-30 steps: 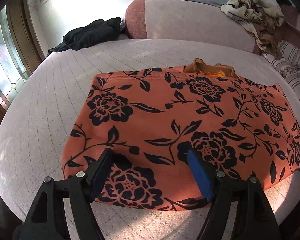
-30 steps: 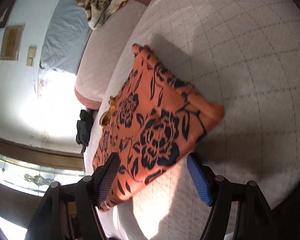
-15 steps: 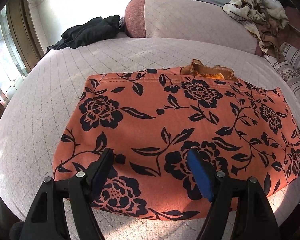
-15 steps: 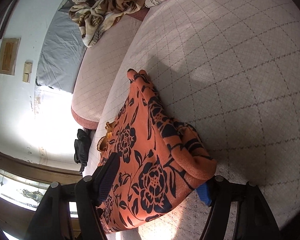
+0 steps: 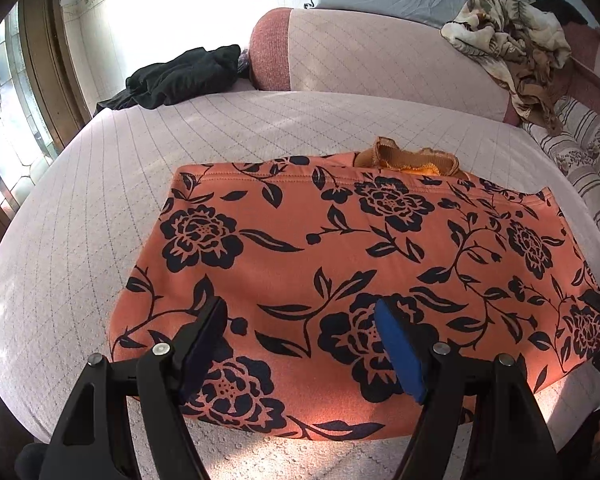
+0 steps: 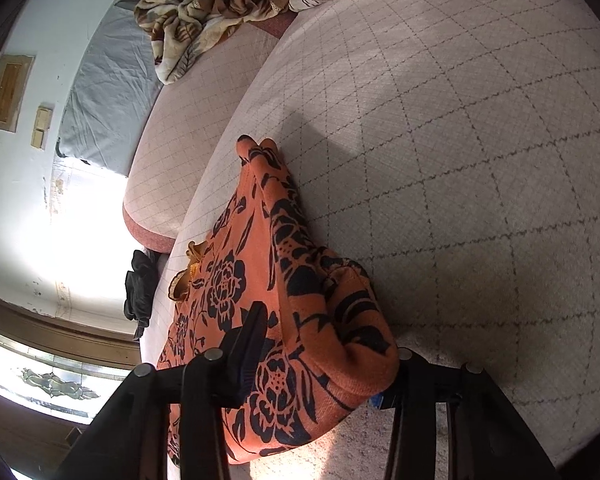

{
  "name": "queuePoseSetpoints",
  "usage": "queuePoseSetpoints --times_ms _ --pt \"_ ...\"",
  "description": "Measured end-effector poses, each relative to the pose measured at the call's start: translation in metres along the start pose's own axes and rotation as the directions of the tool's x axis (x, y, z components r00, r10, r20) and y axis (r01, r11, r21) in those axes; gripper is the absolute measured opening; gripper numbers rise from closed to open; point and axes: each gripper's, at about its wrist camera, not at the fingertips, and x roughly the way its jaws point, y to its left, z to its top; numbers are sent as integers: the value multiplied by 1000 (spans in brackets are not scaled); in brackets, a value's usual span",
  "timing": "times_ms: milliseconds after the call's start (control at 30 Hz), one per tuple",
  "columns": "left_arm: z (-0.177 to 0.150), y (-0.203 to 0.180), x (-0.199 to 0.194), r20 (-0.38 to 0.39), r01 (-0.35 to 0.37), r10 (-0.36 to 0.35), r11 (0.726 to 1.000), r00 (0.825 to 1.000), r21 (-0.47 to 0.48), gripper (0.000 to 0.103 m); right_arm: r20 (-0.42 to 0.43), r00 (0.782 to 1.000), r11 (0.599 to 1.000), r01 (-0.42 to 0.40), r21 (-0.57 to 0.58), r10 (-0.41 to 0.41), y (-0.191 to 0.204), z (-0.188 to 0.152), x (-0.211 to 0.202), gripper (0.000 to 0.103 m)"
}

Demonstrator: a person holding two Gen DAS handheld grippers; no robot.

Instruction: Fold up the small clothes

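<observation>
Far beyond the left jaws we see a black garment [image 5: 184, 76] heaped at the mattress [image 5: 100, 184] edge, left of a pink bolster [image 5: 380, 60]. Up to their right lies a crumpled brown-and-cream blanket [image 5: 508, 44]. A grey pillow [image 6: 108, 96] leans behind it, and a window [image 5: 8, 120] sits far left.

R tongs [image 6: 320, 360] have just been closing, w/ the near corner of the orange floral garment [image 6: 300, 300] bunched between the fingers; the cloth fills the gap, covers most of the R blue pad. Garment lies on the quilted bed [image 6: 460, 140], far corner pointing up-frame. Tan frilly piece [image 6: 184, 276] sticks out at its L edge. Black clothes [image 6: 140, 288] beyond; patterned blanket [image 6: 204, 4] top.
</observation>
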Motion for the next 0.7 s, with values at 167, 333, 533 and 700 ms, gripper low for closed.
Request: queuePoseSetpoints --times_ms 167,333,533,700 --pt "-14 -23 24 -15 -80 84 986 996 147 79 -7 999 999 36 -39 -36 8 3 7 48" --pt "-2 12 -8 16 28 -28 999 999 16 77 -10 990 974 134 -185 -138 37 4 8 17" --pt "-6 126 -74 187 -8 62 961 980 -276 77 101 993 850 98 -518 -53 175 -31 -19 16" --pt "-40 213 -78 180 -146 263 860 948 -488 77 33 999 667 -2 -745 41 292 -125 4 16"
